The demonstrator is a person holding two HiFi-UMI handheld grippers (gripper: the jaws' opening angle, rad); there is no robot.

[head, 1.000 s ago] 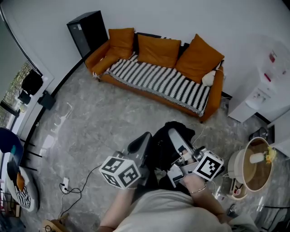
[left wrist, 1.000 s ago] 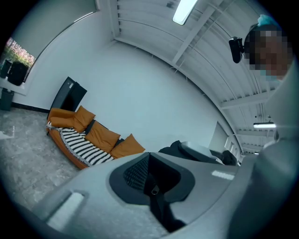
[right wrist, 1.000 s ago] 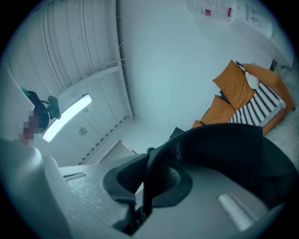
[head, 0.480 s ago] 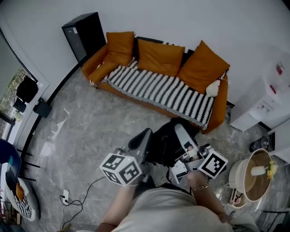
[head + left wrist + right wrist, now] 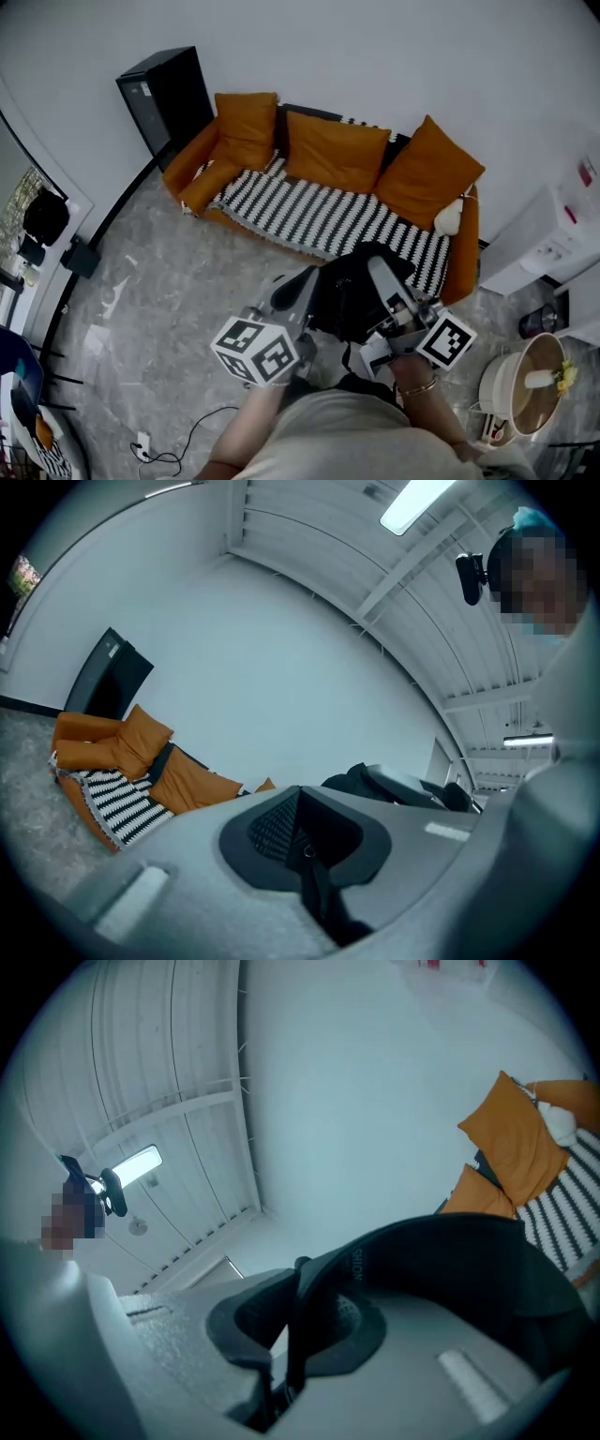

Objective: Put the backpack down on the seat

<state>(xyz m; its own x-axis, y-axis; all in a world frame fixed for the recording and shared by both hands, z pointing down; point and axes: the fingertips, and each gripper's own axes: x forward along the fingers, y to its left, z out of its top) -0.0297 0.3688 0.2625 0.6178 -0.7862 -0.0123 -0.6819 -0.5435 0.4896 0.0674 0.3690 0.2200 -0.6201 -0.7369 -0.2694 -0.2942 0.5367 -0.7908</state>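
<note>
A black backpack (image 5: 349,295) hangs between my two grippers, just in front of the orange sofa (image 5: 197,159). Its top overlaps the front edge of the sofa's striped seat (image 5: 319,211) in the head view. My left gripper (image 5: 298,283) is shut on a black strap of the backpack (image 5: 314,892). My right gripper (image 5: 382,274) is shut on another black strap (image 5: 422,1246), which loops out between its jaws. Both grippers point up and toward the sofa. The backpack's lower part is hidden behind the grippers and the person's body.
Three orange cushions (image 5: 336,148) lean on the sofa back and a white plush (image 5: 448,217) lies at its right end. A black cabinet (image 5: 161,96) stands left of the sofa. At the right stand a white dispenser (image 5: 553,239) and a round pot (image 5: 527,377).
Both grippers and the backpack have moved forward toward the sofa. The backpack's top now reaches the seat's front edge. Both grips are unchanged.
</note>
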